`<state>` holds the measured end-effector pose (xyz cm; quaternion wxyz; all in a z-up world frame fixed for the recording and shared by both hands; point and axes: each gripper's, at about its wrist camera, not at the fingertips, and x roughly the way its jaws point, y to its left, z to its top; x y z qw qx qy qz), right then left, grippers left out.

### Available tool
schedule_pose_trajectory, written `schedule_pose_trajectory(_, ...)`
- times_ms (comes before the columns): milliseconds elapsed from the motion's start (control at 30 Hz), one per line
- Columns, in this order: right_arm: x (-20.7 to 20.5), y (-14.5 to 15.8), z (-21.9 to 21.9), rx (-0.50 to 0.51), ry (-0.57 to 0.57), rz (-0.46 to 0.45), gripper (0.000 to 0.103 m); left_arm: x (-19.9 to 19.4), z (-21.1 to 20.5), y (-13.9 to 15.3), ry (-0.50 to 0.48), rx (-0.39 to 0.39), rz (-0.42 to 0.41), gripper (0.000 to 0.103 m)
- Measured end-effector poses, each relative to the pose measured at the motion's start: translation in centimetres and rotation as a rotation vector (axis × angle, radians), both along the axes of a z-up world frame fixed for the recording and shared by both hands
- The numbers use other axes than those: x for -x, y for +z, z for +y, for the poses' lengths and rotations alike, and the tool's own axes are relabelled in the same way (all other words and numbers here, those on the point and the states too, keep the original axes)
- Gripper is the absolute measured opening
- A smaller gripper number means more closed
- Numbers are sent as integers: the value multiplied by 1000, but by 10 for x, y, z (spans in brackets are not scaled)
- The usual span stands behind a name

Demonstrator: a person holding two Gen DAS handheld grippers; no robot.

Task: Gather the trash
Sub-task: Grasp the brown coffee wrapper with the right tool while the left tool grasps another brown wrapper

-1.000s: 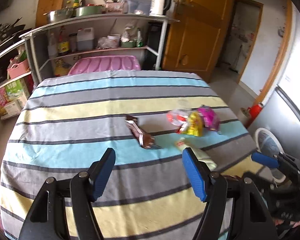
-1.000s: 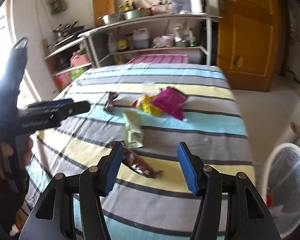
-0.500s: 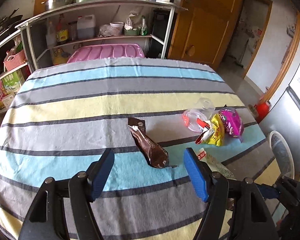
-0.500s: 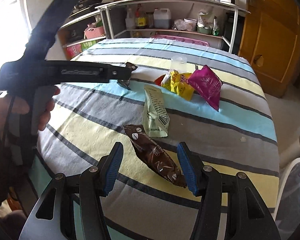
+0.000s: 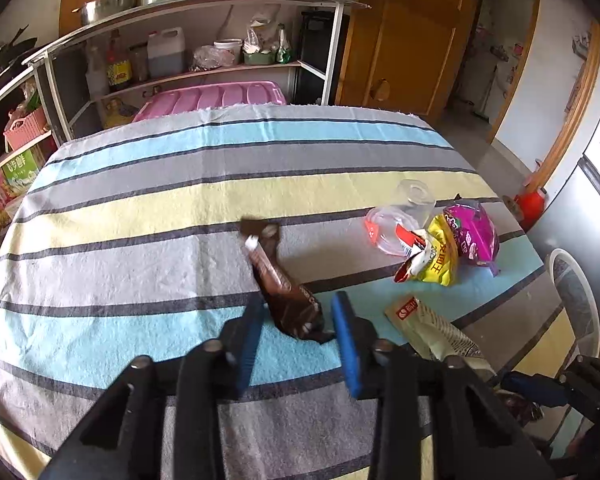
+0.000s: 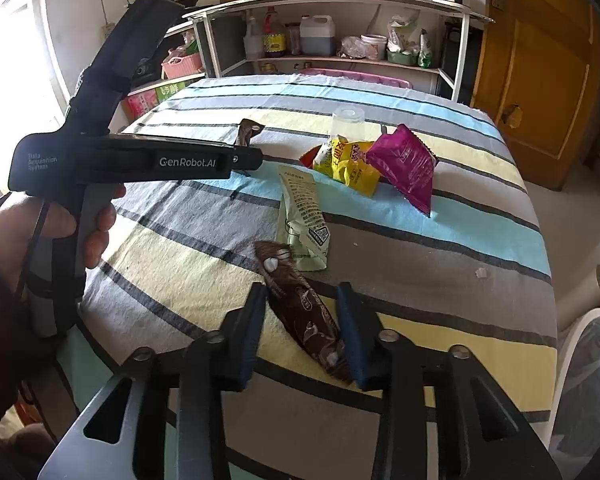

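Two brown wrappers lie on the striped tablecloth (image 5: 140, 208). One brown wrapper (image 5: 284, 292) lies between the blue pads of my left gripper (image 5: 298, 300), whose jaws are closing; a thin gap still shows on each side. The other brown wrapper (image 6: 300, 308) lies between the pads of my right gripper (image 6: 301, 289), also closing; its right pad brushes the wrapper's near end and the left pad stands off. Further out lie a pale green packet (image 6: 302, 216), a yellow packet (image 6: 348, 164), a magenta packet (image 6: 404, 164) and a tipped clear cup (image 5: 404, 216).
A white bin (image 6: 572, 340) stands on the floor off the table's right edge. A hand holds the left tool's black body (image 6: 140, 164) at the left of the right wrist view. Cluttered metal shelves (image 5: 204, 4), a pink lid (image 5: 212, 96) and a wooden door (image 5: 404, 32) lie beyond the table.
Both grippers came down toward the cloth, each over a brown wrapper. Both pairs of jaws then narrowed from wide open to just outside the wrappers.
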<state>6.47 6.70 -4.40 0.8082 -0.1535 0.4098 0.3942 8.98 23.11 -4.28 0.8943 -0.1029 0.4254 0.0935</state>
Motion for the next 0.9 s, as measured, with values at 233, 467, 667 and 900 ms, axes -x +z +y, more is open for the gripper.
schedule_pose_trajectory(233,1,0,-1,-7,13,11,19,3,0,2,-5,1,-13,26)
schedule_pose_trajectory(467,4,2,-3,-16,17,6,10,9,3,7,-5,12,-36,26)
schedule_pose_trajectory(667,7,4,-7,-30,13,2,9,15,7,10,0,41,-52,25)
schedule_pose_trajectory(900,6,10,-18,-67,0,4,9,26,7,17,-1,37,-74,25)
